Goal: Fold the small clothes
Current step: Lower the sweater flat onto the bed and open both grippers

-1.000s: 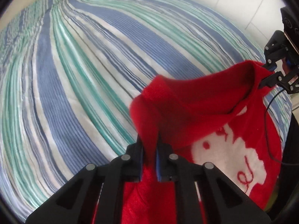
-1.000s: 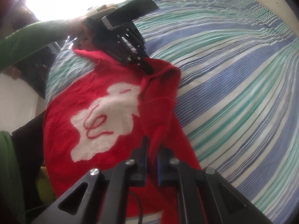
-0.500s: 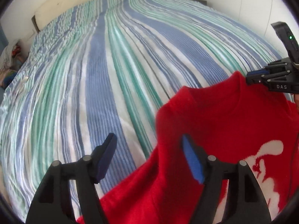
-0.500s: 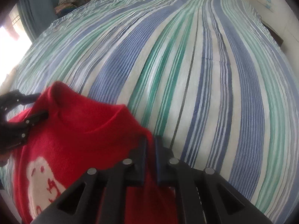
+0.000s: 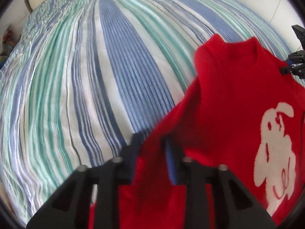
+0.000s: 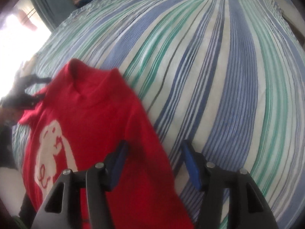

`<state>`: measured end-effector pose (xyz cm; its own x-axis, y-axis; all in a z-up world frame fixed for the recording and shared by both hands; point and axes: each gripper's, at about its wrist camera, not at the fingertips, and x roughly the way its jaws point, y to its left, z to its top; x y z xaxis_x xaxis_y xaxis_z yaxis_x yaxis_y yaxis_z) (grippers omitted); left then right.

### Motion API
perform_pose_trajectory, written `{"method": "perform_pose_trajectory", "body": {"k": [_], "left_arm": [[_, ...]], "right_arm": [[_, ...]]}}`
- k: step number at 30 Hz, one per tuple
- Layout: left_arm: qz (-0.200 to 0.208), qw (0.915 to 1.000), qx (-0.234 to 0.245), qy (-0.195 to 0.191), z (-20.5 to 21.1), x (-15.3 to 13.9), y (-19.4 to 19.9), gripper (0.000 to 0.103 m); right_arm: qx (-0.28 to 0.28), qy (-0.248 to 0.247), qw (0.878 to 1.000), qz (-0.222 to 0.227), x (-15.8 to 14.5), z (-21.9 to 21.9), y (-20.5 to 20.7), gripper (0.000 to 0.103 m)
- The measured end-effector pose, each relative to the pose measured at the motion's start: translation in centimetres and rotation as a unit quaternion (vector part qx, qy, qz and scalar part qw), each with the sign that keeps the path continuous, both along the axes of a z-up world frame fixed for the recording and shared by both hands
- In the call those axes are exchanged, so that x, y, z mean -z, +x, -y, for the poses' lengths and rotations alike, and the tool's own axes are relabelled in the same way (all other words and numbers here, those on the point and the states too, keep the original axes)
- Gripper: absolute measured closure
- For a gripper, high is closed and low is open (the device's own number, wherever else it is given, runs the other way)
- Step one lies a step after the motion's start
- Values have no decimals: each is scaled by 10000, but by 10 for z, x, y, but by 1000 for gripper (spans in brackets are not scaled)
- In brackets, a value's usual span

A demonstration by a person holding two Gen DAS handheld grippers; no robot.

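The red sweater point(image 6: 99, 133) lies face up on the striped bedspread point(image 6: 209, 66), collar toward the pillows. The left gripper point(image 5: 152, 148) clamps the sleeve beside the collar, likely to fold it inward, while the right gripper point(image 6: 154, 158) straddles the opposite sleeve with jaws apart.

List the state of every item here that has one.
red sweater: unfolded, front motif facing up, collar towards the far end of the bed.
left gripper: closed in on a fold of the sweater's fabric.
right gripper: open, sweater edge between its fingers, ungripped.
striped bedspread: spread out, lightly wrinkled.
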<state>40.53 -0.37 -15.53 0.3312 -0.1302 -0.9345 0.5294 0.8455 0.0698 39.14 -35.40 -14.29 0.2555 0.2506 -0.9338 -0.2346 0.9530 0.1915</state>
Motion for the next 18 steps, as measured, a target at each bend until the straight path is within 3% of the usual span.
{"method": "perform_pose_trajectory", "body": {"k": [1,2,4,6,10,13,14,15,16,17,18], "left_arm": [[273,9995,-10,177,4,-5,-4,102],[554,9979,-75,319,5,-12,-8,102],[854,9945,-418,448,-2,-18,-8,102],[713,9933,-781,463,-17,-11,-2,102],[710,9908,-935,678,-15,7,-3,102],[721,9890,-1116,648,-13,2,-3,97],[690,9885,-1210,581,-16,-3,-3,80],[723,9869,-1339,540,-21,-12,-6,53],[858,9852,-1418,438,-27,-24,-14,42],[1020,9843,-1415,282,-34,-38,-24,39],[1160,9834,-1393,100,-43,-50,-37,40]], "right_arm": [[-133,-67,9999,-58,5,-2,-7,78],[-234,-330,9992,-4,6,-6,-12,100],[-167,-798,9965,196,1,-14,-17,100],[30,-1286,9906,458,-4,-19,-17,101],[378,-1536,9870,293,21,-23,-13,101],[604,-1527,9859,321,21,-24,-13,100],[704,-1400,9871,339,18,-21,-15,95],[797,-1253,9882,370,13,-17,-18,89],[918,-1222,9872,447,5,-11,-23,63],[1027,-1226,9853,592,-6,-6,-32,46],[1082,-1186,9838,793,-18,0,-44,46]]}}
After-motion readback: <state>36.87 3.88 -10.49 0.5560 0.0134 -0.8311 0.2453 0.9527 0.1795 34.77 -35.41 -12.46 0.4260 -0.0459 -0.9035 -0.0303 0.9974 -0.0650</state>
